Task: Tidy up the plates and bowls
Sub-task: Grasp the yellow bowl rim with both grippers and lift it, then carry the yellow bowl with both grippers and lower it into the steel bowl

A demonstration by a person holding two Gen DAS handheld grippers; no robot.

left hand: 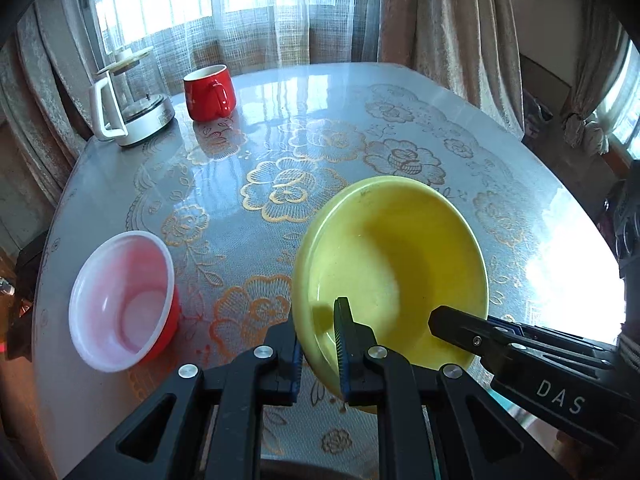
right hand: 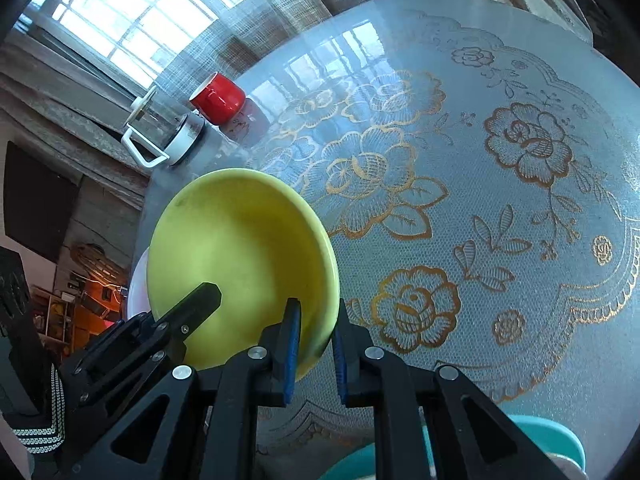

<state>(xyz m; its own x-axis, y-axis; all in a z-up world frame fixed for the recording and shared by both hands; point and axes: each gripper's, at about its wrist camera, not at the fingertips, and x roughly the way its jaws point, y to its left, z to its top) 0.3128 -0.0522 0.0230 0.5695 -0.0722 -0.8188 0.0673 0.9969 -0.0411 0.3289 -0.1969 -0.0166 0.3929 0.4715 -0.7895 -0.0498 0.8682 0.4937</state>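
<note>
Nearest the person, both grippers clamp the same yellow bowl [left hand: 390, 264] by its rim. The left gripper [left hand: 319, 354] has its jaws drawn narrow on the bowl's near-left edge, one finger inside and one outside. The right gripper [right hand: 316, 354] pinches the near-right edge the same way, jaws narrow on the rim. The bowl sits tilted above the table [left hand: 400, 120], which carries a gold flower pattern. Just left of it, a pink-and-red bowl [left hand: 122, 300] stands upright on the table, apart from the yellow one. A teal dish [right hand: 548, 440] shows at the near right edge. At the far left stand a red mug [left hand: 208, 92] and a glass pot [left hand: 128, 108] with a white handle.
</note>
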